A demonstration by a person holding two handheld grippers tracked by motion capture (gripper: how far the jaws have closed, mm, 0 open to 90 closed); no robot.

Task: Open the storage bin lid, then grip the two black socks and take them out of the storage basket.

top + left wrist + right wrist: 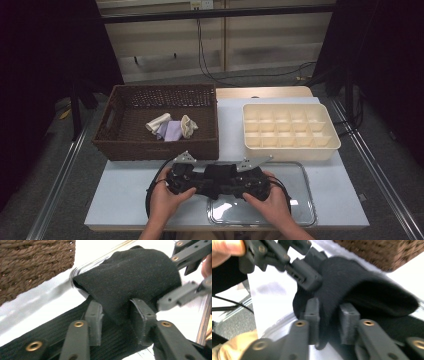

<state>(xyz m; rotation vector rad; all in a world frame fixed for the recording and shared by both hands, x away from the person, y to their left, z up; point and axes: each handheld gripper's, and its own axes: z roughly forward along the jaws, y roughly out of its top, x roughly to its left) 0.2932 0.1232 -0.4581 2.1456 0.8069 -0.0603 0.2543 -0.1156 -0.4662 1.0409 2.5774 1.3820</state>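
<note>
A black sock (218,176) hangs between my two grippers just above the near rim of a clear tray (300,200). My left gripper (200,182) points right and my right gripper (235,185) points left, tips nearly meeting. In the left gripper view my gripper (116,320) pinches a fold of the sock (130,277) between its pads, with the sock's ribbed part lying under the jaws. The right gripper view shows my gripper (329,317) clamped on another fold of the sock (362,290), with the other gripper's jaw right beside it.
A brown wicker basket (155,150) stands behind the grippers at left and holds several pale rolled socks (170,127). A cream divider tray (290,150) sits at back right. The basket's wall (32,262) is close to the sock. Bare tabletop lies at front left.
</note>
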